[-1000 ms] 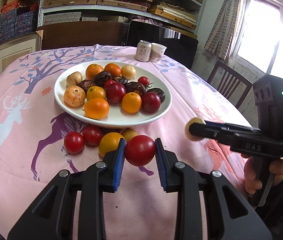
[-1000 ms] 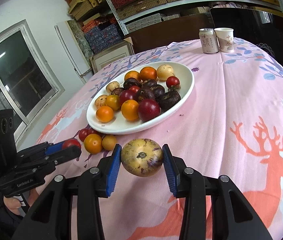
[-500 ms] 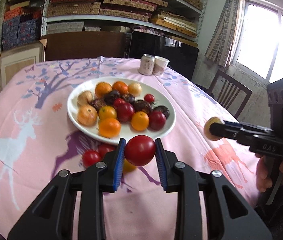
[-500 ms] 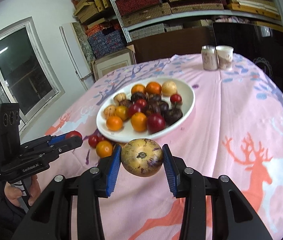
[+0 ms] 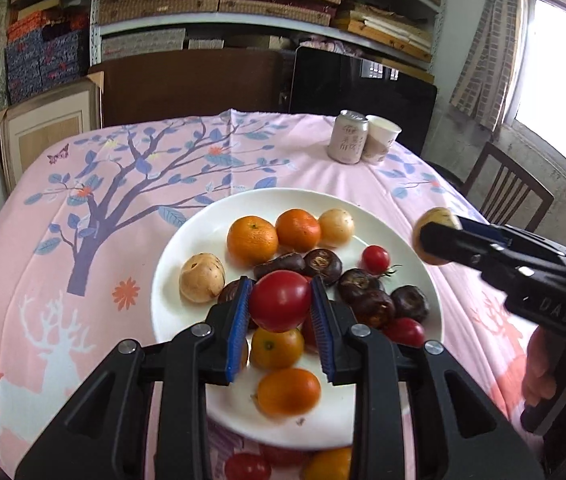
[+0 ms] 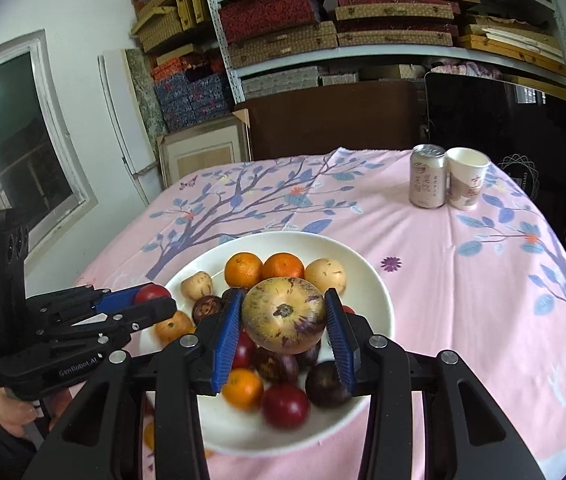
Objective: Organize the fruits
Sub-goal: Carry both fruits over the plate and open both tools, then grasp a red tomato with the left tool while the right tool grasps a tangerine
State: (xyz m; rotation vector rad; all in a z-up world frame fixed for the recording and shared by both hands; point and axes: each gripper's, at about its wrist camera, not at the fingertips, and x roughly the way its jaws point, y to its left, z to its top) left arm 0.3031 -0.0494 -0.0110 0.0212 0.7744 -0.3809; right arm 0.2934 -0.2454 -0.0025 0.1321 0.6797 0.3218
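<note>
My left gripper (image 5: pixel 279 306) is shut on a red tomato (image 5: pixel 279 300) and holds it above the white plate (image 5: pixel 191 240) of mixed fruit. My right gripper (image 6: pixel 284 326) is shut on a yellow purple-streaked melon (image 6: pixel 284 320) and holds it above the same plate (image 6: pixel 367 268). The right gripper with its melon (image 5: pixel 435 224) shows at the right of the left wrist view. The left gripper with its tomato (image 6: pixel 151 292) shows at the left of the right wrist view. The plate holds oranges, dark mangosteens, tomatoes and pale round fruits.
A drink can (image 6: pixel 427 182) and a paper cup (image 6: pixel 465 184) stand at the far side of the pink tablecloth. Loose tomatoes and an orange (image 5: pixel 323 462) lie on the cloth at the plate's near edge. A wooden chair (image 5: pixel 507 188) stands at the right.
Both grippers have risen and moved forward over the plate, each still holding its fruit. The plate and the loose fruits on the cloth have not moved.
</note>
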